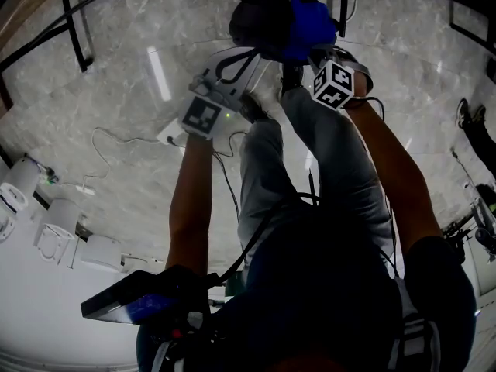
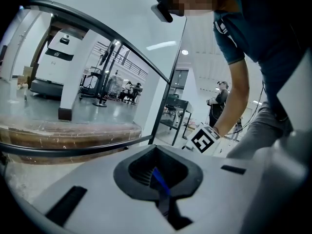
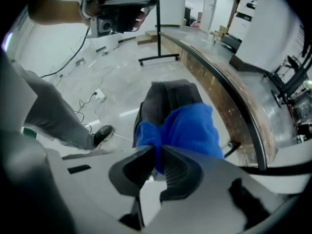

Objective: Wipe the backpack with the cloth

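Observation:
A dark grey backpack (image 1: 260,14) stands on the marble floor ahead of the person's feet; the right gripper view shows its top (image 3: 168,99). A bright blue cloth (image 1: 311,25) lies bunched against its upper right side. My right gripper (image 3: 158,155) points steeply down and is shut on a fold of the blue cloth (image 3: 190,126), which spreads over the backpack. My left gripper (image 2: 157,177) is held off to the left of the backpack, pointing out into the room; its jaws are together, with only a thin blue strip between them and nothing held.
A curved dark rail (image 3: 229,106) and a wooden counter edge run along the backpack's right. Cables (image 1: 116,142) and a power strip (image 1: 172,136) lie on the floor at left. The person's shoe (image 3: 100,133) is near the backpack. A bystander (image 2: 219,101) stands far off.

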The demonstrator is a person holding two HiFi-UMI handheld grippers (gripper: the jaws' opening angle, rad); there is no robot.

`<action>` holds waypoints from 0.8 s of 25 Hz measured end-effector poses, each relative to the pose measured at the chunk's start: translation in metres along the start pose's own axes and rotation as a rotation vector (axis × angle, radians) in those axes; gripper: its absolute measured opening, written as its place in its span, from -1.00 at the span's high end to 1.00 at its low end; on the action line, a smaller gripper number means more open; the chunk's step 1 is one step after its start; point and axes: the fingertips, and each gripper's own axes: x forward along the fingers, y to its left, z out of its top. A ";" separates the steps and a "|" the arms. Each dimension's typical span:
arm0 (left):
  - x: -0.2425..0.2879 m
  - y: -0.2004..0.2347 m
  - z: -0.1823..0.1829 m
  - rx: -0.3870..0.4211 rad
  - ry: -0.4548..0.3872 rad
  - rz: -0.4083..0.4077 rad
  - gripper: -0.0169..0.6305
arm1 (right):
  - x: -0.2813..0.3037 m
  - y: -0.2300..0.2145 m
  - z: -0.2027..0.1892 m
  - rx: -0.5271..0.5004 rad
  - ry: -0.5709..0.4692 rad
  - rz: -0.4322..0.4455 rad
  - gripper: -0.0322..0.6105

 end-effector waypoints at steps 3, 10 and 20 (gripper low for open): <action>0.005 -0.004 0.003 0.015 -0.022 -0.017 0.98 | -0.030 -0.007 -0.072 0.092 0.086 -0.032 0.79; 0.004 -0.002 -0.002 -0.022 0.003 0.007 0.98 | -0.023 -0.023 0.089 -0.037 -0.265 -0.005 0.79; -0.010 0.014 -0.012 -0.034 0.028 0.075 0.98 | 0.024 -0.034 0.129 -0.174 -0.271 -0.002 0.78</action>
